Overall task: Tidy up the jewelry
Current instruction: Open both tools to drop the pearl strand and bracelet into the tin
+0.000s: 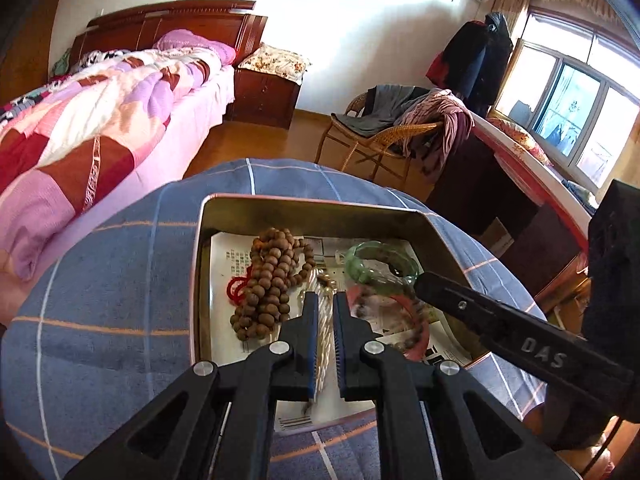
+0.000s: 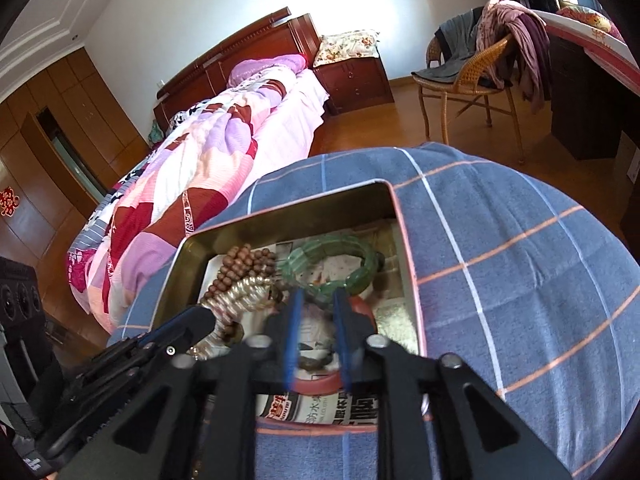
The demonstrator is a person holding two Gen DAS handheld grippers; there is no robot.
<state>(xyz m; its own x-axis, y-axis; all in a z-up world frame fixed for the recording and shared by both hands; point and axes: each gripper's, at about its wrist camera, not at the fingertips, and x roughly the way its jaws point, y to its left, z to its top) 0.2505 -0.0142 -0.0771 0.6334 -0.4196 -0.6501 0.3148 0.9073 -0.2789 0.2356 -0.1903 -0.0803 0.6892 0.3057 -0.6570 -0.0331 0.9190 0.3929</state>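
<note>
1. The landmark is the shallow rectangular metal tin (image 1: 424, 216), gold inside with a pinkish rim, which sits on a surface draped in blue checked cloth (image 1: 120, 280) (whether a tabletop lies beneath, I cannot tell). All the jewelry in view lies inside the tin, on printed paper (image 1: 232, 256) lining its floor.

2. Toward the tin's left side rests a heap of brown wooden prayer beads (image 1: 272, 280) with a red cord knot (image 1: 237, 289) at its left edge. Toward the tin's far right corner lies a translucent green segmented stone bracelet (image 2: 332, 258).

3. Nearer the tin's front edge lies a reddish-pink round bangle (image 1: 416, 320), partly hidden by the tools.

4. The left tool (image 1: 326, 308) is closed to a narrow gap on a pale cream twisted cord or strand (image 1: 324, 332), which runs between its blue pads inside the tin, just right of the wooden beads.

5. The right tool (image 2: 318, 308) stands partly apart, low over the tin's front half; the bangle lies beneath it and nothing appears pinched between its pads.

6. Judging by this, the collecting seems largely done: no piece shows on the cloth outside the tin. What likely remains is letting go of the cream strand, untangling the overlapping pieces and perhaps closing the tin (no lid is in view).
</note>
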